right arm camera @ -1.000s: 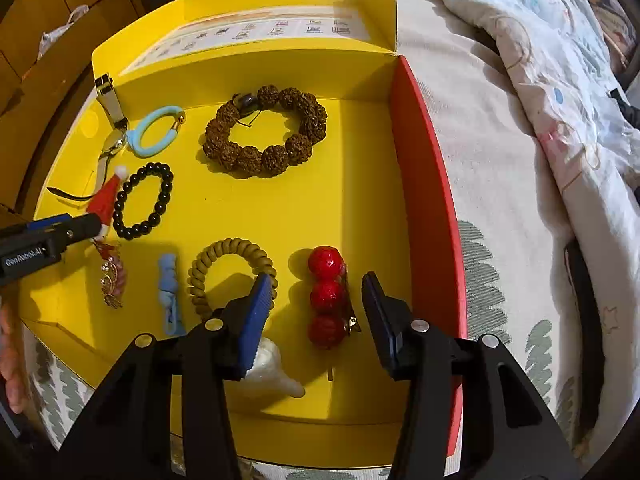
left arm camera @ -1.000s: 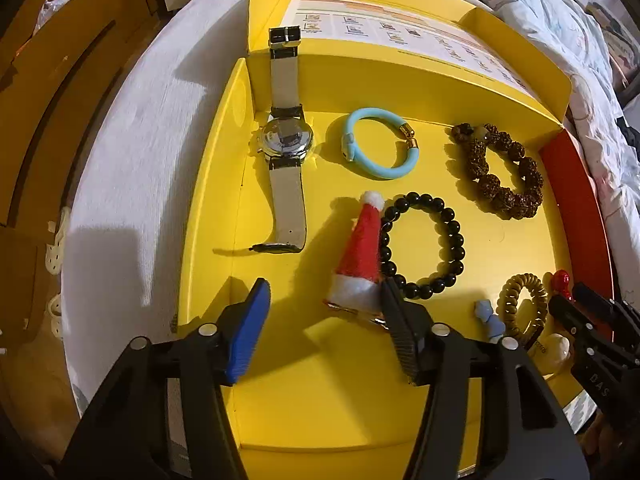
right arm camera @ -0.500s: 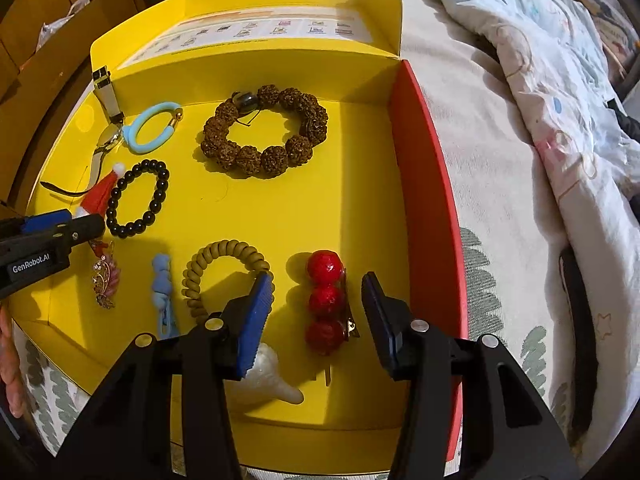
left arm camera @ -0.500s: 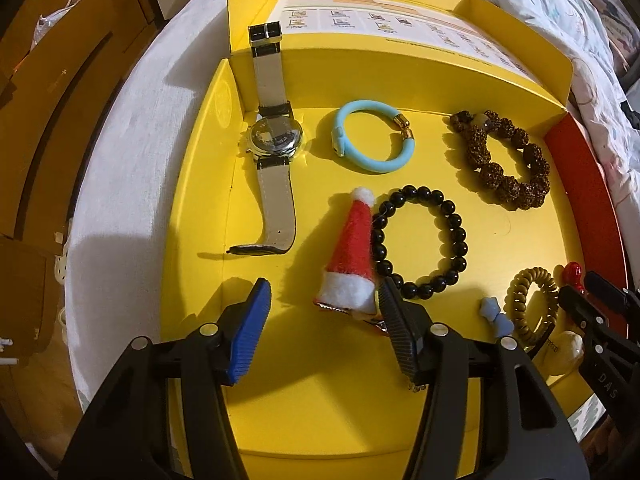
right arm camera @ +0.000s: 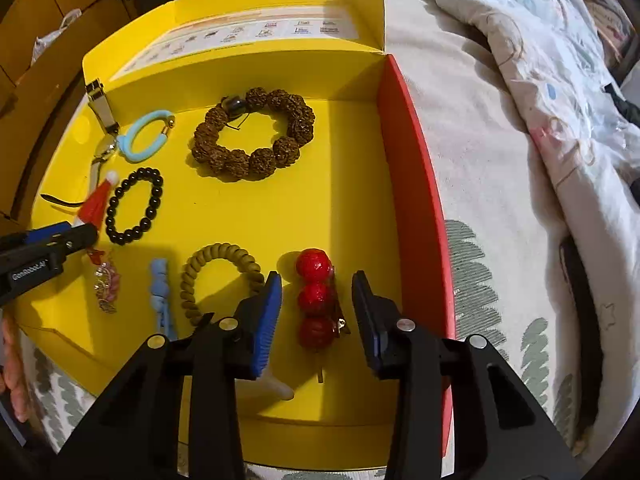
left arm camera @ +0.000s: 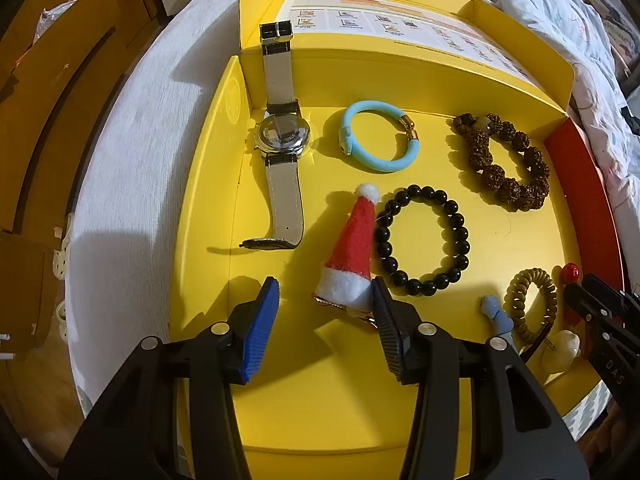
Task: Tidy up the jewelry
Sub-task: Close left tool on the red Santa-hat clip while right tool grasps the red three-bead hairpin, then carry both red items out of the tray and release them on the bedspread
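A red and white Santa-hat hair clip [left arm camera: 352,248] lies in the yellow box [left arm camera: 320,400]. Its white brim sits between the fingers of my left gripper [left arm camera: 325,292], whose jaws are closing. The right pad is at the brim and the blue left pad [left arm camera: 264,320] stands apart from it. A clip of three red balls [right arm camera: 315,298] lies between the fingers of my right gripper [right arm camera: 317,284]. Those jaws are closing too, with a gap on each side.
Also in the box are a watch [left arm camera: 282,136], a light-blue bangle [left arm camera: 378,136], a brown bead bracelet [right arm camera: 256,136], a black bead bracelet [left arm camera: 424,240], a coiled hair tie [right arm camera: 218,276], a blue clip [right arm camera: 160,292], a pink brooch [right arm camera: 106,284] and a white shell [left arm camera: 562,350]. A red wall [right arm camera: 416,184] bounds its right side; bedding surrounds it.
The jaws of both grippers have narrowed around the clips that lie between them. Neither hand has shifted noticeably, and the jewelry has stayed in place.
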`<state>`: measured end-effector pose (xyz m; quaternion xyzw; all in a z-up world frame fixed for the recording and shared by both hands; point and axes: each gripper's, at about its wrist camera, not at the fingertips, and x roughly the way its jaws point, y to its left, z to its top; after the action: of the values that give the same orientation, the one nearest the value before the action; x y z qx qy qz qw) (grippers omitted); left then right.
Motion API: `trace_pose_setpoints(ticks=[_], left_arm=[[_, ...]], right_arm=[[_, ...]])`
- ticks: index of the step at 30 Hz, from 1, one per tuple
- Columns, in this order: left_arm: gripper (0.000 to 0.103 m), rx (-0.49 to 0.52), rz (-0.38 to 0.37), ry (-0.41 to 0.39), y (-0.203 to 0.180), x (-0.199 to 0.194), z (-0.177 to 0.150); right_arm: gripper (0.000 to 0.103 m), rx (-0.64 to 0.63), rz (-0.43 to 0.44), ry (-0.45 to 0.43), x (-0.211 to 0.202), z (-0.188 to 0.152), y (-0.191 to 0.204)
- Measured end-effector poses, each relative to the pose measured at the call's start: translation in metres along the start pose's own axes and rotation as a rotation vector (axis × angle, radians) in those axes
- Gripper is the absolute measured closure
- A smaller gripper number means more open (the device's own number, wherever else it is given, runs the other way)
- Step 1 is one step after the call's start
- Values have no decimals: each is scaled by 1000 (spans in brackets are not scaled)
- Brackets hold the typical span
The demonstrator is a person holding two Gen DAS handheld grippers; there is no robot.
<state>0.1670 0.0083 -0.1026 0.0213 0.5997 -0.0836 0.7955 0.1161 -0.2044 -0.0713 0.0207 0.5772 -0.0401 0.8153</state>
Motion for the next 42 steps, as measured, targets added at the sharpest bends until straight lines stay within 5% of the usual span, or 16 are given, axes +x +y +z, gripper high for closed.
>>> trace_pose_setpoints(ticks=[16, 42], left_arm=[[60, 12, -1, 5, -4, -1, -3], [74, -30, -89, 14, 15, -5, -1]], right_arm=[[77, -57, -57, 20, 9, -3, 16], [80, -1, 35, 19, 3, -3, 3]])
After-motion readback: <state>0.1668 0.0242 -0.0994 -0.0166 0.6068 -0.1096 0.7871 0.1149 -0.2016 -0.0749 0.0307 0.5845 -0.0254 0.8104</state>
